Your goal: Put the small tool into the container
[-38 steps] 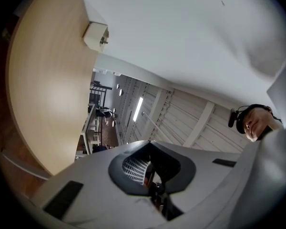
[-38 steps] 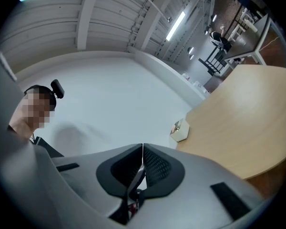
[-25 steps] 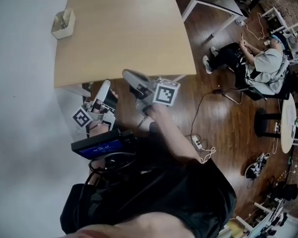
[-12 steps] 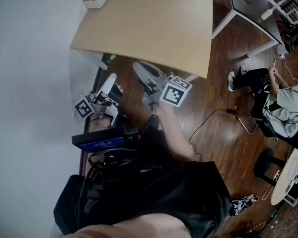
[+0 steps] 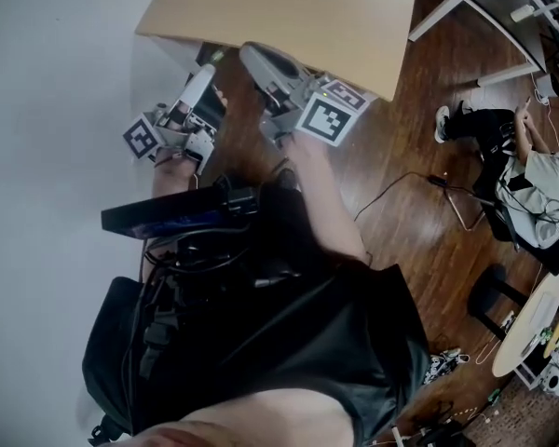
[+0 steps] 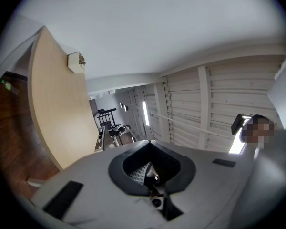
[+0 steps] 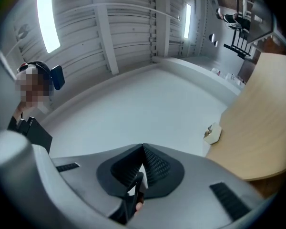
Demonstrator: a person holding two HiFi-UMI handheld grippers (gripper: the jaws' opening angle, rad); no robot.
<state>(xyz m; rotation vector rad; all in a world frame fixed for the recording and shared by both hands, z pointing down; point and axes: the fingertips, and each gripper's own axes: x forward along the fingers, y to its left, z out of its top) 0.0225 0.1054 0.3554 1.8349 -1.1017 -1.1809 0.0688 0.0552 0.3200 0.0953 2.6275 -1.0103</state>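
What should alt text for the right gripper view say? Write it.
The right gripper, jaws shut and empty, faces a white wall. At right, a small white container sits near a wooden table's edge; a person shows at far left.

Left gripper, right gripper: jaws together, nothing held.

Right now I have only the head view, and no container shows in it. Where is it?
Observer: The left gripper view shows the container on the table, at the edge by the white wall.
Operator: Is anything in it?
Observer: In the right gripper view a thin piece sticks up out of it; it is too small to name.
Operator: Are the fingers carrying something?
Observer: No. The left gripper and the right gripper each show fingers together, with nothing between.
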